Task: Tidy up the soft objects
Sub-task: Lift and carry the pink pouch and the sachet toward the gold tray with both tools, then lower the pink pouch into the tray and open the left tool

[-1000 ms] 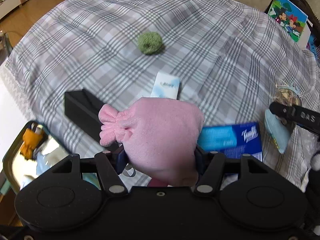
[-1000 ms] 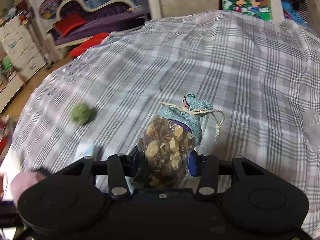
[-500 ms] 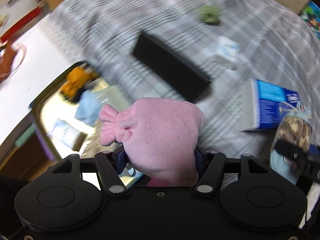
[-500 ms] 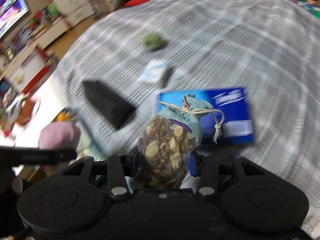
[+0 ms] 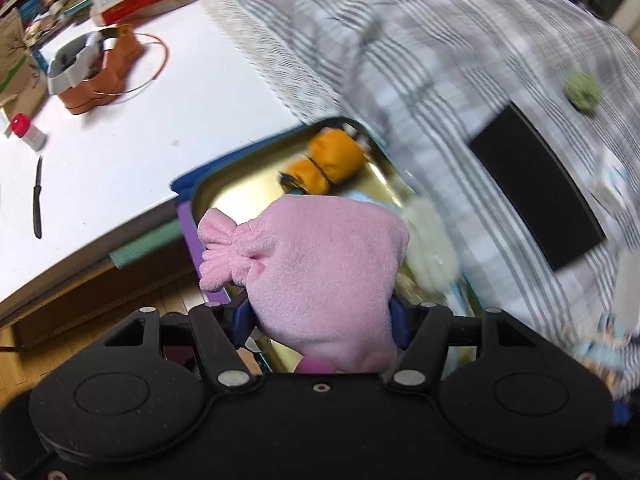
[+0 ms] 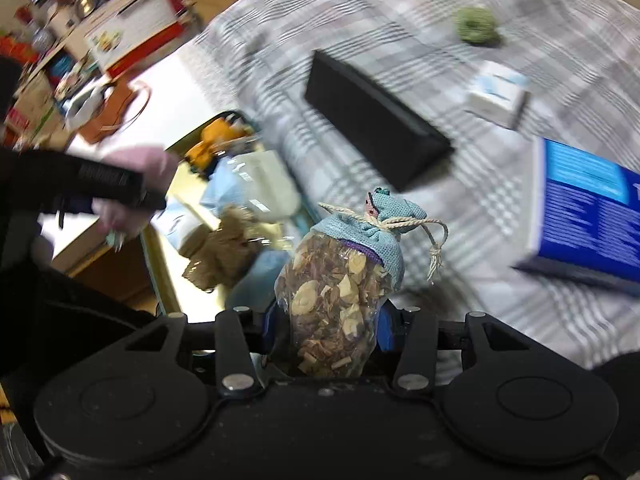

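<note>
Carrying the pink pouch (image 5: pixel 320 272) clamped in my left gripper (image 5: pixel 320 316) above the gold tin (image 5: pixel 240 196) and the potpourri sachet (image 6: pixel 340 280) pinched in my right gripper (image 6: pixel 326 328) near it, I risk dropping either beside the tin's crowded edge.

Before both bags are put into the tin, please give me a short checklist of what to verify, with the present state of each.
1. Left gripper jaws hold pink pouch: ok.
2. Right gripper jaws hold herb sachet: ok.
3. Pouch over the tin: ok.
4. Sachet over the tin: not ok, it is beside it, over the plaid cloth.
5. Free room in the tin: cannot tell, several things lie inside.
</note>
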`<state>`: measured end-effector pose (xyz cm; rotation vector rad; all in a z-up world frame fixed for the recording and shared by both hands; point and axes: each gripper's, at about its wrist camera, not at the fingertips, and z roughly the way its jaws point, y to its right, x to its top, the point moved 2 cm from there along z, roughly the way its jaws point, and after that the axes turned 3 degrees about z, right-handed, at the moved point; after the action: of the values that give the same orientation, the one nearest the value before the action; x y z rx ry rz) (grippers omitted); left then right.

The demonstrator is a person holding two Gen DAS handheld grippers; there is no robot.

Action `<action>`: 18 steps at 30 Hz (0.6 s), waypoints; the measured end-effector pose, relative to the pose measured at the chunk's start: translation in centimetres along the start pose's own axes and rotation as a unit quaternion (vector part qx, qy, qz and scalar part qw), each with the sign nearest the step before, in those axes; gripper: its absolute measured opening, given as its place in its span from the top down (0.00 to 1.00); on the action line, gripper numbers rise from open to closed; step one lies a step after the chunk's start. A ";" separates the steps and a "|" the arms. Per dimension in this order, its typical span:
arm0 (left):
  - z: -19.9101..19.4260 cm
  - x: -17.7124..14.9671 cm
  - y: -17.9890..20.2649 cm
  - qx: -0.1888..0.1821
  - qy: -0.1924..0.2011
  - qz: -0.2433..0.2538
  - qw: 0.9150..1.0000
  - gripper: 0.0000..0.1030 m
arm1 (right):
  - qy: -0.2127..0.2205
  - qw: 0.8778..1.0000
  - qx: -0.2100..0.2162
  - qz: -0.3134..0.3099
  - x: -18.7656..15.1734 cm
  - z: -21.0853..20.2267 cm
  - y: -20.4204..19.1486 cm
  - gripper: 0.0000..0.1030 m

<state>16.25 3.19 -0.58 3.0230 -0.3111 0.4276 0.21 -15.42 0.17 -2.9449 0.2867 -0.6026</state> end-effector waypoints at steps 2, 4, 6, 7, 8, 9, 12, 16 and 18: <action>0.7 1.0 -0.7 0.008 -0.001 -0.007 1.000 0.42 | -0.008 1.000 0.004 -0.014 0.4 0.8 -1.3 0.56; 1.4 1.9 -1.2 0.015 -0.004 -0.013 1.000 0.42 | -0.015 1.000 0.007 -0.026 0.8 1.7 -2.4 0.56; 2.2 2.6 -1.7 0.018 -0.009 -0.019 1.000 0.42 | -0.018 0.999 0.008 -0.036 1.2 2.4 -3.4 0.56; 2.5 3.0 -1.9 0.019 -0.011 -0.022 1.000 0.42 | -0.019 0.999 0.008 -0.041 1.4 2.4 -3.7 0.56; 2.9 3.3 -2.0 0.021 -0.012 -0.024 0.999 0.42 | -0.019 0.999 0.008 -0.046 1.6 2.8 -4.3 0.56; 3.1 3.4 -2.1 0.023 -0.011 -0.024 0.999 0.42 | -0.020 0.999 0.010 -0.050 1.9 3.2 -4.7 0.55; 3.8 3.6 -2.3 0.034 -0.009 -0.026 0.999 0.41 | -0.024 0.998 0.016 -0.059 2.7 4.3 -6.0 0.55; 4.8 3.9 -2.5 0.043 -0.013 -0.025 0.999 0.39 | -0.025 0.997 0.012 -0.071 3.7 5.7 -7.2 0.55; 4.9 4.0 -2.6 0.040 -0.016 -0.029 0.999 0.39 | -0.024 0.997 0.008 -0.075 4.2 6.3 -7.7 0.55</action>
<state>21.89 4.52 -4.30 3.1109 -0.2137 0.3971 7.69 -8.31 -2.81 -2.9801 0.0555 -0.5467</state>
